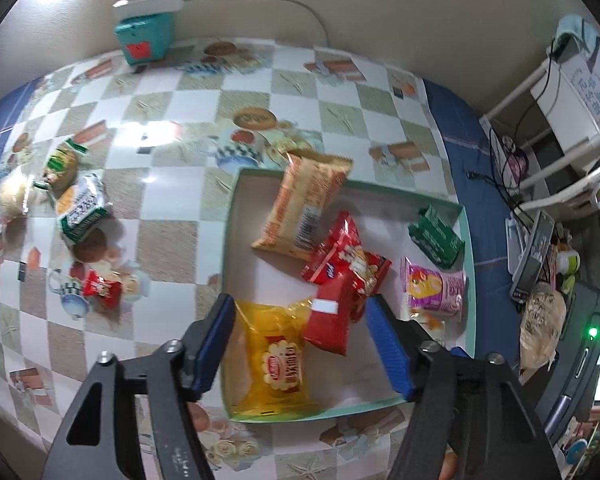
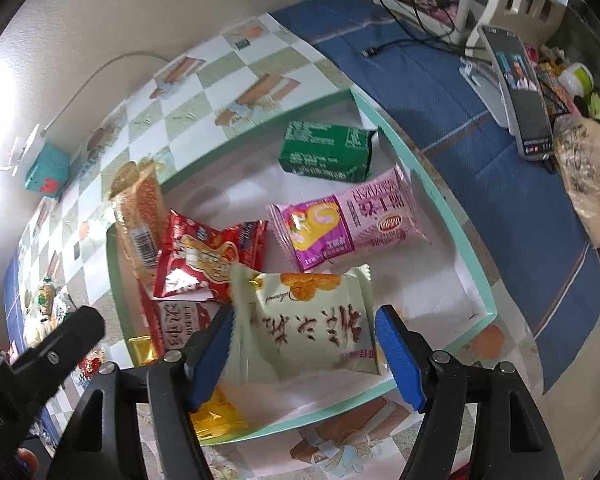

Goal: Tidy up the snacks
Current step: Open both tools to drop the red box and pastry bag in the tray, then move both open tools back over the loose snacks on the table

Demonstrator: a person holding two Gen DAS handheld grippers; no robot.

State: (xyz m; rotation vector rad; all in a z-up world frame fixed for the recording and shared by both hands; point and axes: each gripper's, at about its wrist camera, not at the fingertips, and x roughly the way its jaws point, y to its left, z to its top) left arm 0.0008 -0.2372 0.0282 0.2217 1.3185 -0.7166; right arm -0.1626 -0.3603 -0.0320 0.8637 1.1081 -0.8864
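Note:
A shallow white box with a pale green rim [image 1: 230,280] [image 2: 436,208] holds several snack packets. My left gripper [image 1: 300,312] is open over its near left corner, above a yellow packet [image 1: 276,364]. A red packet [image 1: 330,320] lies loose between its fingers, touching neither pad. Further in lie an orange packet [image 1: 300,208], a red packet [image 1: 340,252], a pink one [image 1: 436,288] and a green one [image 1: 436,236]. My right gripper [image 2: 304,340] is open around a cream packet [image 2: 308,320] lying in the box. On the table to the left lie green packets [image 1: 82,208], a bun [image 1: 14,196] and a small red packet [image 1: 100,288].
A teal box [image 1: 144,36] under a white power strip stands by the wall at the back. To the right, on blue cloth [image 2: 440,92], are a phone on a stand [image 2: 520,92], cables, a white rack [image 1: 560,100] and a clear bag [image 2: 588,176].

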